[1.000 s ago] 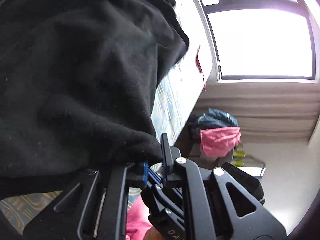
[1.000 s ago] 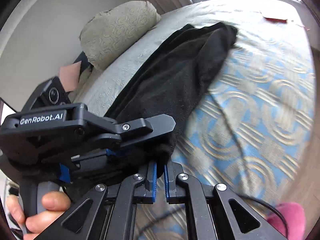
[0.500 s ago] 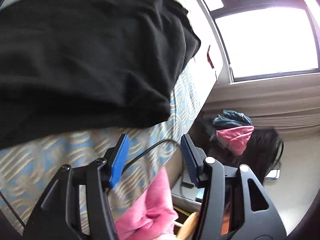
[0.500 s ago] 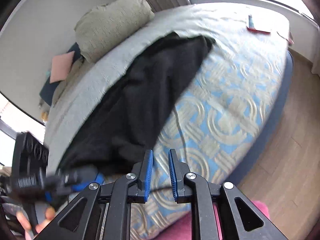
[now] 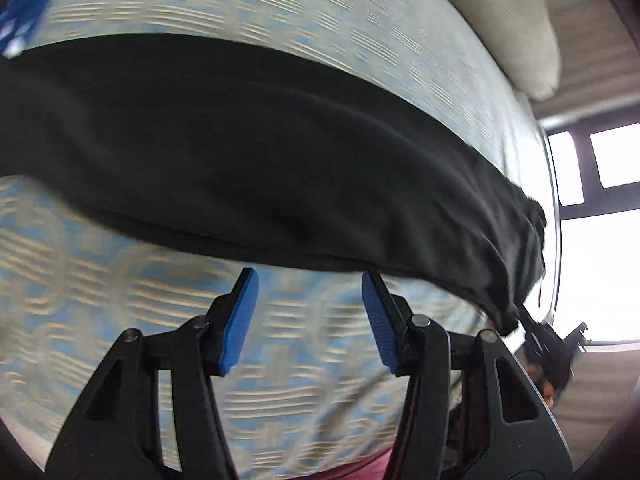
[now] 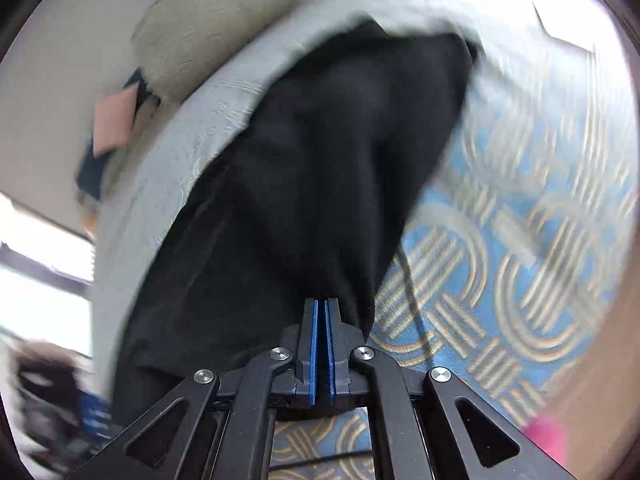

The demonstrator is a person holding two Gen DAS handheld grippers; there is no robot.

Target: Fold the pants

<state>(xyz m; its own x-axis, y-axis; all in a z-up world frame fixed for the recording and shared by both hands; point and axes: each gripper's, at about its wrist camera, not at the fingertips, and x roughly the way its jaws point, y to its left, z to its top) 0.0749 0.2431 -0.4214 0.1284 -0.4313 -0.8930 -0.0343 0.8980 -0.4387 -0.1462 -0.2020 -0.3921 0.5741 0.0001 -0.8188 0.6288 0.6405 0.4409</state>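
The black pants (image 5: 280, 160) lie as a long folded band across the blue patterned bed cover (image 5: 100, 280). My left gripper (image 5: 309, 272) hovers open just in front of the band's near edge, and only bedding shows between its blue pads. In the right wrist view the pants (image 6: 320, 180) stretch away from me. My right gripper (image 6: 321, 302) is shut at their near end, where the cloth gathers into its tips. Both views are blurred by motion.
A beige pillow (image 5: 512, 40) (image 6: 212, 28) lies at the head of the bed. A thin dark cable (image 6: 404, 280) crosses the cover beside the pants. Pink cloth (image 6: 548, 436) shows at the bed's edge. A bright window (image 5: 600, 260) is at the right.
My left gripper let go of the pants' end, opened and swung far sideways along the bed. My right gripper opened a little off the cloth, then closed again at the pants' near end.
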